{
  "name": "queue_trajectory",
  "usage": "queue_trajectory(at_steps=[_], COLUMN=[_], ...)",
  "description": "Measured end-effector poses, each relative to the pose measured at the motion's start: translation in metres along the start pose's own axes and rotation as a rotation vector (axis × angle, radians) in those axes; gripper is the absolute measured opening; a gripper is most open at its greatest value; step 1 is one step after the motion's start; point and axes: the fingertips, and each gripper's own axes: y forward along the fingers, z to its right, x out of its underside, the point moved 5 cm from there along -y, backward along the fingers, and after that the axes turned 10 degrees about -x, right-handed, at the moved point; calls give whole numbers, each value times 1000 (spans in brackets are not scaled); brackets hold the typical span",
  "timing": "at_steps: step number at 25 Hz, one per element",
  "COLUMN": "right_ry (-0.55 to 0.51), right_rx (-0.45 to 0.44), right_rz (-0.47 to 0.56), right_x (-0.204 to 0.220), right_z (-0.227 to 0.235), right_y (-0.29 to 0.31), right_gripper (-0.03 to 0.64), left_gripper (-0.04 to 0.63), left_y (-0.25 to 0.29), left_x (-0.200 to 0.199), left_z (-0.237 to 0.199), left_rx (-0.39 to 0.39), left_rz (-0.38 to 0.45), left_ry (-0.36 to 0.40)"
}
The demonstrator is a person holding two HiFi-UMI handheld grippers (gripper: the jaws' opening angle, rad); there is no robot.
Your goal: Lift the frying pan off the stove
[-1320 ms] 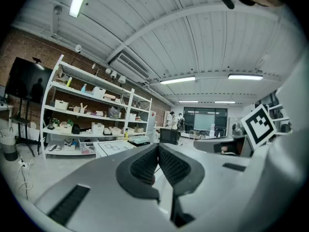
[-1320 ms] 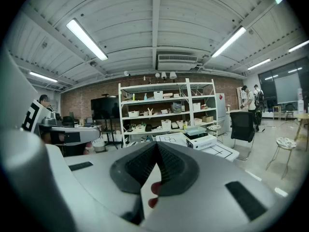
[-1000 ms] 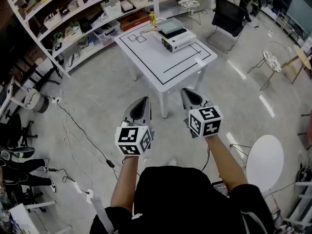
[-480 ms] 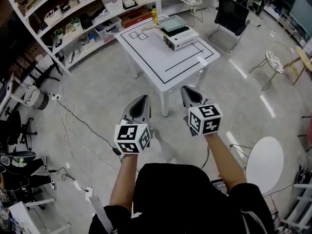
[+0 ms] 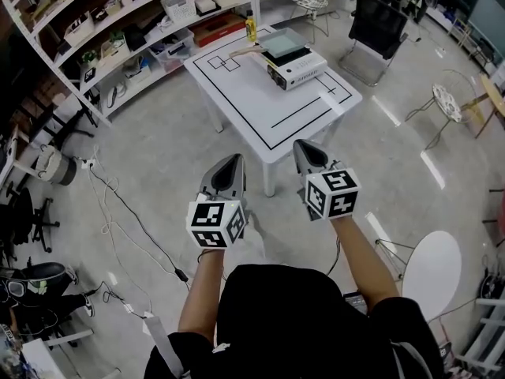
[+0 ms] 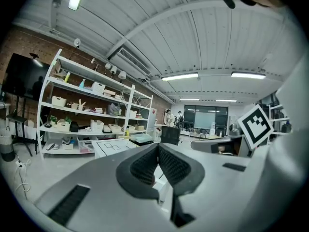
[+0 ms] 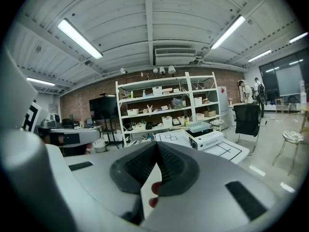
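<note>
A square grey frying pan (image 5: 285, 43) with a wooden handle (image 5: 241, 51) sits on a white portable stove (image 5: 296, 65) at the far side of a white table (image 5: 260, 105). My left gripper (image 5: 231, 163) and right gripper (image 5: 304, 146) are held side by side above the floor, short of the table's near edge. Both are shut, pads together, with nothing between them. In the right gripper view the pan (image 7: 199, 127) and stove (image 7: 208, 139) lie ahead to the right of my right gripper (image 7: 157, 145). The left gripper view shows the pan (image 6: 143, 138) small, beyond my left gripper (image 6: 158, 147).
A yellow bottle (image 5: 249, 28) stands at the table's far edge. Long shelves (image 5: 118, 30) with boxes run behind. A black chair (image 5: 375, 26) is at the back right, a round white stool (image 5: 430, 263) near right. Cables (image 5: 118, 212) trail on the floor at left.
The table with stove and pan has come nearer and lower in the head view as the person moves towards it. Both grippers stay shut and level.
</note>
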Motion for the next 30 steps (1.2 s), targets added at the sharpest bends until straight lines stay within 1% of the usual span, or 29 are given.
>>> queue_trajectory(at_steps=[6,11,19,27,30], right_ry=[7,9,10,19,16], right_rx=[3,16,39,67,89], right_rz=[-14,-19,-25,-39,-45], right_x=[-13,-31,-61,-76,-82], right_z=[27,47,71,88,96], right_y=[57,100,168,229,246], right_gripper=[2,2,2,2,2], left_gripper=[11,12,11,12,12], left_y=[56,98,158,211,229], left_x=[-11,-30,-54,-67,-71], left_z=[-34,-58,-102,-147,-160], left_rx=[-2,12,37,62,82], left_rz=[-7,-1,-5,-24,-30], left_ry=[-5,-8,-6,-9,-13])
